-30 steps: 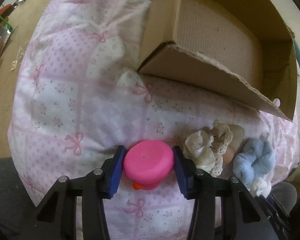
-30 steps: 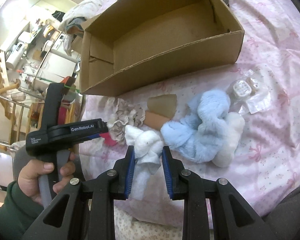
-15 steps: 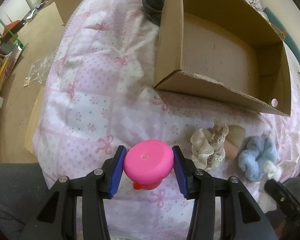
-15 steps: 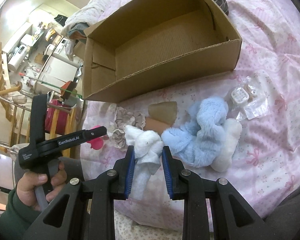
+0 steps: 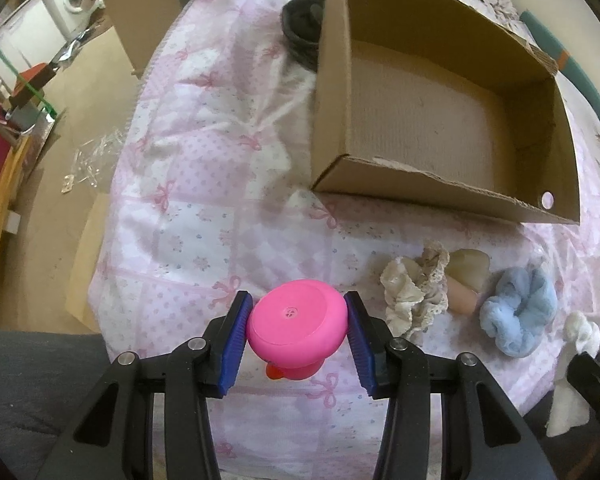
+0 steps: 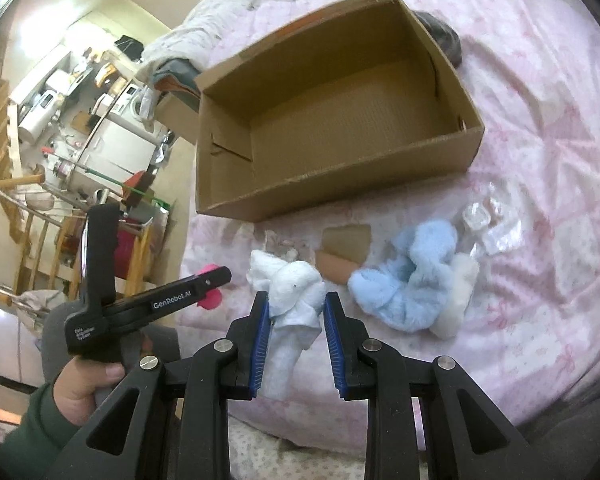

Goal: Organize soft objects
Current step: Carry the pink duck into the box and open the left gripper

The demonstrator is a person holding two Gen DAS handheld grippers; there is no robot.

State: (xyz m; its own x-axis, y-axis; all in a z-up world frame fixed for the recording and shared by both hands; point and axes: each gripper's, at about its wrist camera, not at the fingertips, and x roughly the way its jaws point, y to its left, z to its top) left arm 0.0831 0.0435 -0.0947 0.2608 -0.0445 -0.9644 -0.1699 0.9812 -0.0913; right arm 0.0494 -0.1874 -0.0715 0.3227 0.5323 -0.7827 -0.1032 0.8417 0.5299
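Observation:
My left gripper is shut on a pink rubber duck, held above the pink quilt in front of an open cardboard box. My right gripper is shut on a white soft cloth toy, lifted above the quilt; the toy also shows in the left wrist view. On the quilt lie a cream lace scrunchie, a blue fluffy scrunchie and a tan soft piece. The box holds nothing that I can see.
A clear plastic packet lies right of the blue scrunchie. A dark object sits behind the box. The bed edge drops to the floor on the left. The left gripper's handle and hand show in the right wrist view.
Both grippers have risen and pulled back from the quilt with their objects; the box and scrunchies look farther away. The white toy has lifted clear of the pile.

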